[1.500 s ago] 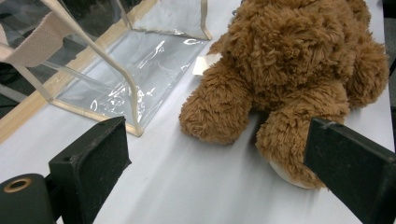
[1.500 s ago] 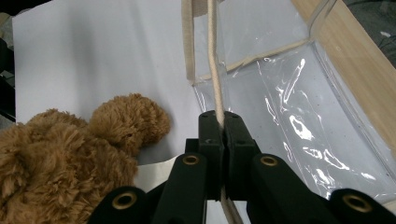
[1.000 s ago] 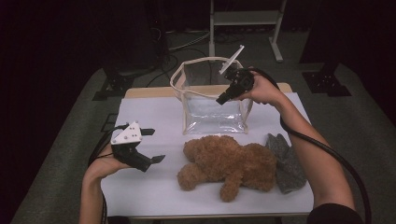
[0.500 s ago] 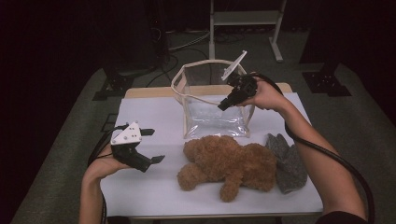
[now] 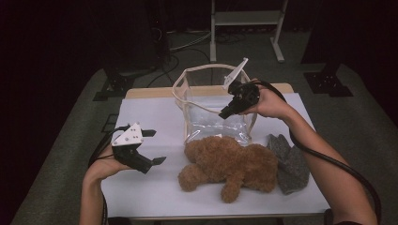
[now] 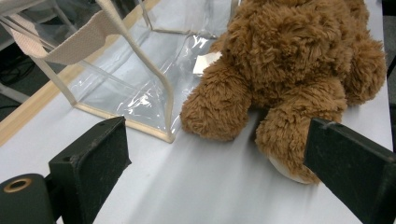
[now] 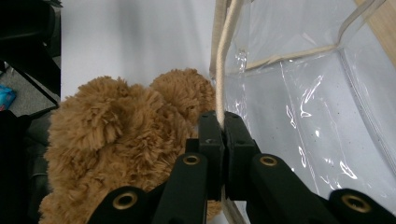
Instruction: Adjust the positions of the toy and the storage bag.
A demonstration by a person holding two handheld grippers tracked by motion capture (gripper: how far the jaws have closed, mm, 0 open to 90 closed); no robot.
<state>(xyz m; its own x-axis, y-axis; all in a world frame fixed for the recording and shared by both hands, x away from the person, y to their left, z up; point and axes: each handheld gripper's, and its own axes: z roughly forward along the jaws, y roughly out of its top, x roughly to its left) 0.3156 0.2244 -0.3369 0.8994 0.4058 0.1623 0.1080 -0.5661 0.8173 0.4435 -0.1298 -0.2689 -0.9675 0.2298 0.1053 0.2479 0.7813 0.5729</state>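
Shifted sideways, right tongs (image 7: pixel 223 122) stay clamped on the clear bag's rim (image 7: pixel 223 65); left tongs (image 6: pixel 215 154) gape wide.

High view looks down over table (image 5: pixel 141 197); both claw views sit close, sharing teddy bear (image 6: pixel 289 70) and clear bag (image 7: pixel 299 93).

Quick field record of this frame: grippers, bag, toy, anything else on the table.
right gripper: shut on the clear bag's cream rim
left gripper: open, holding nothing, beside the plush bear
clear bag: upright, mouth open, behind the bear
plush bear: lying on the white table
grey cloth: by the bear, on the right-hand side
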